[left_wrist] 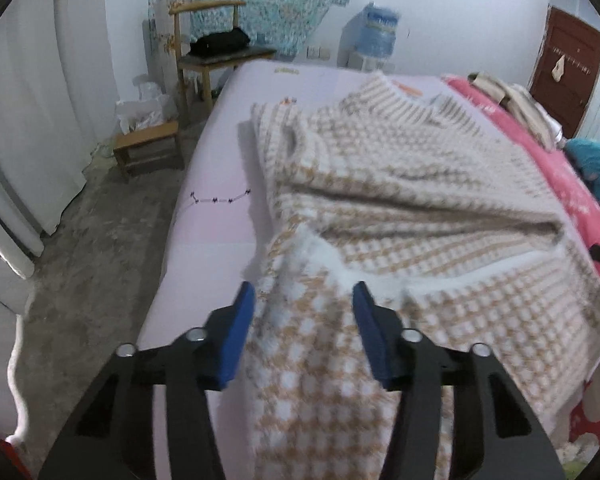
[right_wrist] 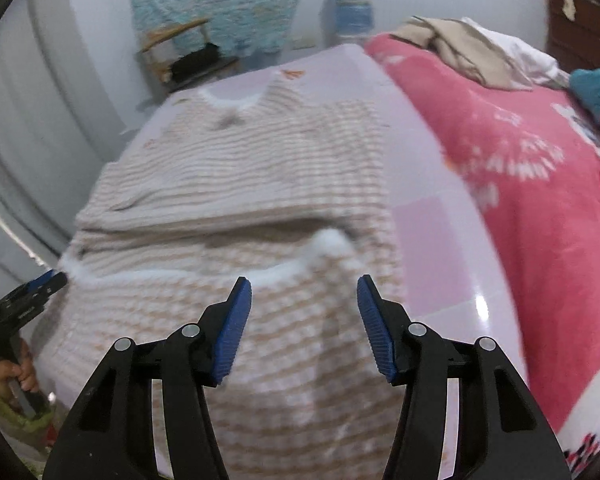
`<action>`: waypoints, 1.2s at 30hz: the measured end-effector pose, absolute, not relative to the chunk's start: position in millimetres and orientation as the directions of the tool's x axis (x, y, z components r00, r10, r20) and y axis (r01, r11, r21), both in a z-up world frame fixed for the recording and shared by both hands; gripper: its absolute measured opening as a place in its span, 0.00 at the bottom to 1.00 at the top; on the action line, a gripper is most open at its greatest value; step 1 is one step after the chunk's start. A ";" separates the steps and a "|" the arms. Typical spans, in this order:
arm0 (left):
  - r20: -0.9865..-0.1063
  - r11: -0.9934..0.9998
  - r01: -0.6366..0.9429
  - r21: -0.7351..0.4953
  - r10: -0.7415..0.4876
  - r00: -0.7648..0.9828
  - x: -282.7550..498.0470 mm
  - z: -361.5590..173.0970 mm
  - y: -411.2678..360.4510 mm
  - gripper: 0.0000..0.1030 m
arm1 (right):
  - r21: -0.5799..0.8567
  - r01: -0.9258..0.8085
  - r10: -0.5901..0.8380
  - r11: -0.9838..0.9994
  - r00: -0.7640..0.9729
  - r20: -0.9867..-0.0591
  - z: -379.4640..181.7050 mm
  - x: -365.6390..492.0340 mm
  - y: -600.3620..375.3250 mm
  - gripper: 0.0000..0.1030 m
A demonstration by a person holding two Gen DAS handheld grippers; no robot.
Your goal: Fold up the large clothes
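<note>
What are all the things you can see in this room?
sweater: one, beige and white checks, lying partly folded on the bed
bed sheet: one, pale lilac, under the sweater
blanket: one, pink, beside the sweater
clothes pile: one, tan and white, on the blanket
chair: one, wooden, past the bed
stool: one, wooden, on the floor
water bottle: one, blue, by the wall
door: one, brown
left gripper: black, blue pads, apart
right gripper: same, apart

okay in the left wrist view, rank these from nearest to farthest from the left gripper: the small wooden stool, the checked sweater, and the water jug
1. Checked sweater, right at the left gripper, its hem between the fingers.
2. Small wooden stool, on the floor, left of the bed.
3. Water jug, against the far wall.
</note>
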State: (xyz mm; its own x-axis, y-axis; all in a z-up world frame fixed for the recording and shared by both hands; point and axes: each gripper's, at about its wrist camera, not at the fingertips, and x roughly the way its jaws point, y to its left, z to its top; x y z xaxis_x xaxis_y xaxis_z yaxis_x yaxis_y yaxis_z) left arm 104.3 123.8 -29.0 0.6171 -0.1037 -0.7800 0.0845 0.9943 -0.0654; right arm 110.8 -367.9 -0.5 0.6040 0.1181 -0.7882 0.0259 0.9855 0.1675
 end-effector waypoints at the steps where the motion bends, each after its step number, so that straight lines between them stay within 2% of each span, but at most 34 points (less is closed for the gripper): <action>1: -0.785 0.995 0.082 -0.054 -0.094 0.613 106.3 -31.2 126.4 0.39 | 0.158 0.036 0.105 0.987 0.600 -0.793 -2.1 112.4 -370.9 0.50; 4: -0.783 0.994 0.097 -0.042 -0.093 0.615 106.9 -33.3 125.2 0.31 | 0.112 0.051 0.062 0.992 0.579 -0.813 -13.2 126.3 -375.9 0.48; 8: -0.777 0.994 0.112 -0.019 -0.085 0.624 108.0 -32.0 116.3 0.20 | 0.094 0.040 0.058 0.995 0.537 -0.842 -25.6 133.2 -372.1 0.31; 10: -0.763 0.993 0.119 -0.013 -0.087 0.641 102.7 -27.5 117.2 0.17 | 0.067 0.022 0.045 0.997 0.539 -0.841 -26.2 131.4 -366.3 0.29; 12: -0.752 0.992 0.130 -0.010 -0.093 0.653 105.2 -25.1 107.5 0.12 | 0.025 0.014 0.013 1.000 0.538 -0.843 -27.6 130.2 -361.5 0.21; 13: -0.748 0.991 0.134 -0.006 -0.093 0.657 104.8 -24.3 104.8 0.12 | 0.010 0.012 0.002 1.000 0.536 -0.844 -28.8 130.6 -361.0 0.08; 14: -0.742 0.991 0.137 0.004 -0.089 0.665 104.1 -23.0 102.5 0.11 | 0.019 0.009 0.011 1.000 0.535 -0.845 -28.6 129.7 -361.7 0.06; 20: -0.667 0.990 0.136 -0.030 -0.121 0.735 103.3 10.1 103.4 0.09 | 0.026 0.030 0.000 0.999 0.661 -0.751 20.2 113.4 -362.7 0.04; 24: -0.624 0.991 0.127 -0.049 -0.130 0.771 123.6 26.8 104.7 0.09 | 0.042 0.041 0.001 0.998 0.704 -0.710 35.5 132.3 -371.2 0.04; 33: -0.713 0.994 0.074 -0.081 -0.110 0.693 160.7 -31.0 109.0 0.10 | 0.066 0.054 0.019 0.996 0.619 -0.785 -31.6 168.5 -370.0 0.06; 34: -0.708 0.994 0.072 -0.080 -0.108 0.698 159.6 -31.0 109.1 0.10 | 0.066 0.057 0.016 0.996 0.619 -0.785 -30.3 167.2 -370.0 0.07; 36: -0.706 0.995 0.069 -0.066 -0.096 0.701 159.0 -30.5 106.6 0.11 | 0.055 0.080 -0.006 0.995 0.617 -0.787 -20.8 162.3 -370.3 0.26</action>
